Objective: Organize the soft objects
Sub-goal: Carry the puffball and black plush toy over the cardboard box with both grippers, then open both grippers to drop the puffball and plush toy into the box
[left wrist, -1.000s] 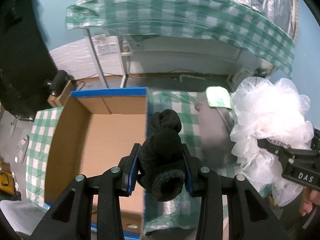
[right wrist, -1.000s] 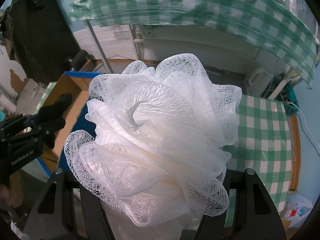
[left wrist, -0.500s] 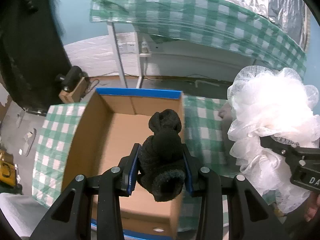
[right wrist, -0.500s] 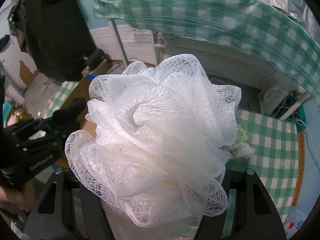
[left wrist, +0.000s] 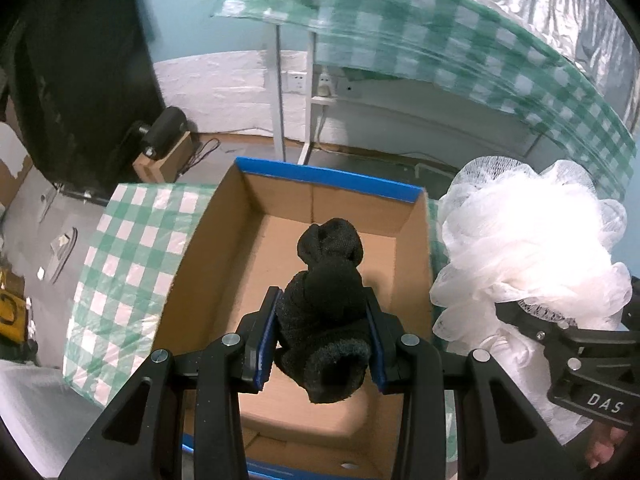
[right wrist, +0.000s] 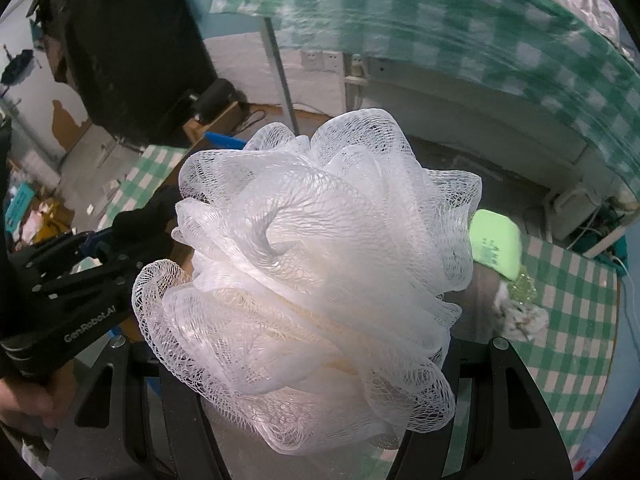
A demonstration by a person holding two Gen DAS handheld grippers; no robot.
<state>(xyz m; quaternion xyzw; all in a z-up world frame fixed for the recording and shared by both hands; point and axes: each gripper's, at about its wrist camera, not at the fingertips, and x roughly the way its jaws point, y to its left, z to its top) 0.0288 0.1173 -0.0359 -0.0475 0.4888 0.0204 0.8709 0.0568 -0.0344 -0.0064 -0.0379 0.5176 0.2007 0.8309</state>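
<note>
Left tongs pinch a rolled black fuzzy sock above the open brown cardboard box; right tongs, beside them, clasp a white mesh bath pouf.

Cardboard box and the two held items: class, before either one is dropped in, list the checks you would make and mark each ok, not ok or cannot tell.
1. Left gripper has the black sock firmly between its jaws: ok.
2. Sock is over the open cardboard box: ok.
3. Visible box floor free of other items: ok; the near part is hidden behind the gripper.
4. Right gripper has its jaws closed on the white mesh sponge: ok.
5. Sponge is over the box: not ok, it hangs beside the box's right wall.
6. Sponge will fit beside the sock: cannot tell.
</note>
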